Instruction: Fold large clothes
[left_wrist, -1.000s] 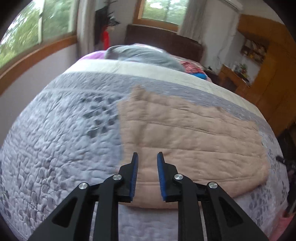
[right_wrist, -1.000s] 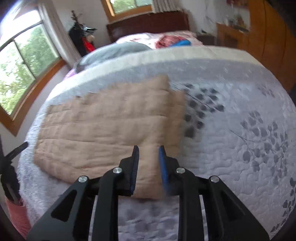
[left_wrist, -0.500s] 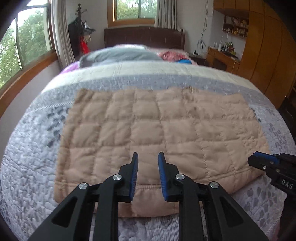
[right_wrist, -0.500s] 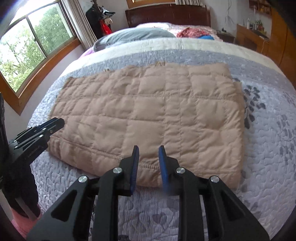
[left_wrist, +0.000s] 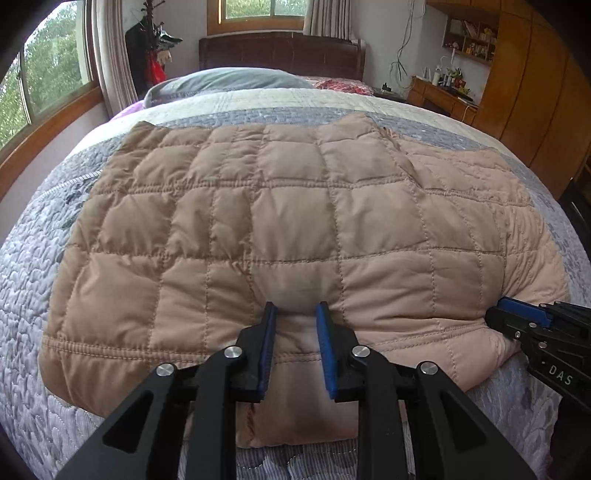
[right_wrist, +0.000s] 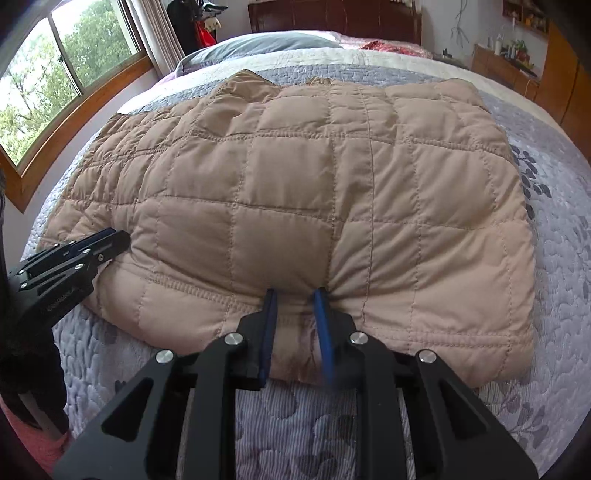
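A tan quilted jacket (left_wrist: 288, 221) lies folded flat on the bed, and also fills the right wrist view (right_wrist: 314, 192). My left gripper (left_wrist: 295, 314) is open, its fingers straddling the jacket's near hem left of the middle, with fabric bulging between them. My right gripper (right_wrist: 297, 297) is open the same way on the near hem further right. Each gripper shows in the other's view: the right one at the far right (left_wrist: 517, 317), the left one at the far left (right_wrist: 107, 240).
The grey-and-white patterned quilt (left_wrist: 33, 288) covers the bed. A grey pillow (left_wrist: 229, 79) and dark headboard (left_wrist: 280, 48) are at the far end. Windows are on the left, wooden cabinets (left_wrist: 517, 81) on the right.
Both grippers swung to face the jacket squarely and moved down and forward onto its near hem; fabric now sits between each pair of fingers.
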